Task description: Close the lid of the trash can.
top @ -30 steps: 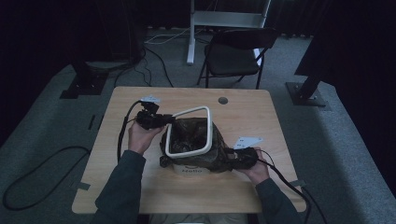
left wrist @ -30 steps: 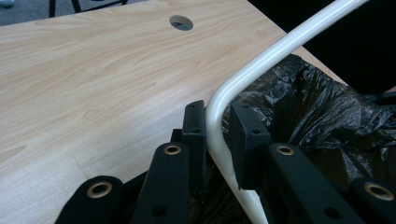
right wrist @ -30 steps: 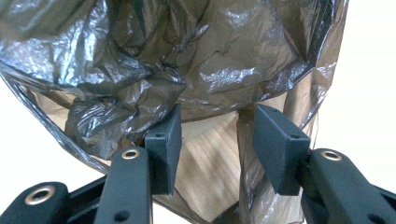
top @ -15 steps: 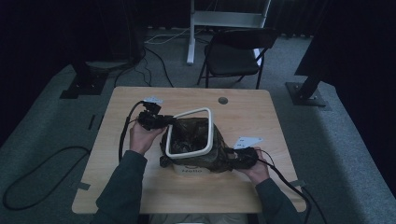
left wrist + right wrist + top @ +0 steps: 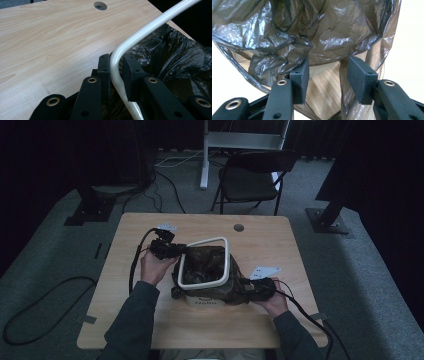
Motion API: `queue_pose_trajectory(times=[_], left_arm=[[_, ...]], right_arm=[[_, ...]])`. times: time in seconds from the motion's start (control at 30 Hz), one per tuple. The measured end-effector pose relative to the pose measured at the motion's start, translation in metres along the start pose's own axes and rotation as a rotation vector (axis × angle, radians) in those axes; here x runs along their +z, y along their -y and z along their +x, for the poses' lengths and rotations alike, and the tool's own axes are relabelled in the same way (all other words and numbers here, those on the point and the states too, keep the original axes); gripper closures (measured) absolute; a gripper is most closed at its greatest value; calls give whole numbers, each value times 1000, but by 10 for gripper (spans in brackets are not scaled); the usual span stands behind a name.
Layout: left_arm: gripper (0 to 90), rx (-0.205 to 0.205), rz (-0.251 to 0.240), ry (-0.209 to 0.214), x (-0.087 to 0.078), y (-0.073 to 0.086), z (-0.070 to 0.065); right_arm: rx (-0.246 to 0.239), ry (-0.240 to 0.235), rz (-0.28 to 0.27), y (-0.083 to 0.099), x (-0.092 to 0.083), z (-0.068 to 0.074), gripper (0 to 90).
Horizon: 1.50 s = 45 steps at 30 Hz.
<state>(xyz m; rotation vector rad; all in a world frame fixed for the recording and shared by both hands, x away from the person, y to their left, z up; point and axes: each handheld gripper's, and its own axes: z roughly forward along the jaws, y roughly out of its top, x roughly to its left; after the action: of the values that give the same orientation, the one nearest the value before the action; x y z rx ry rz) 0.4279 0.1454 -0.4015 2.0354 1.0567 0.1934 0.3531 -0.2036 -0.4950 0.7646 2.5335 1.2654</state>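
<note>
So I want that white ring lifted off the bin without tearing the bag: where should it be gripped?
Grip the white ring at its rounded corner, coming from outside the bin, as the left gripper does: the thin round tube fits between the jaws there, and the black bag hangs inside.

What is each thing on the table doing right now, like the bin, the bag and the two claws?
White ring frame: lifted at an angle above the bin, one corner between the left claw's jaws.
Left claw: shut on the ring frame.
Dark bin bag: crumpled, lining the bin, draped over its sides.
Small bin: upright on the table, bag inside.
Right claw: jaws apart, at the bag's hanging plastic; grip unclear.
Wooden table: bears the bin.
</note>
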Motion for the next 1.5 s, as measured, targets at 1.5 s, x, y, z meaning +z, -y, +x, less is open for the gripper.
queue_pose_trajectory(times=[1.5], left_arm=[[780,1,-10,-84,3,1,-14]], right_arm=[[-96,-5,-73,-30,-50,24,372]])
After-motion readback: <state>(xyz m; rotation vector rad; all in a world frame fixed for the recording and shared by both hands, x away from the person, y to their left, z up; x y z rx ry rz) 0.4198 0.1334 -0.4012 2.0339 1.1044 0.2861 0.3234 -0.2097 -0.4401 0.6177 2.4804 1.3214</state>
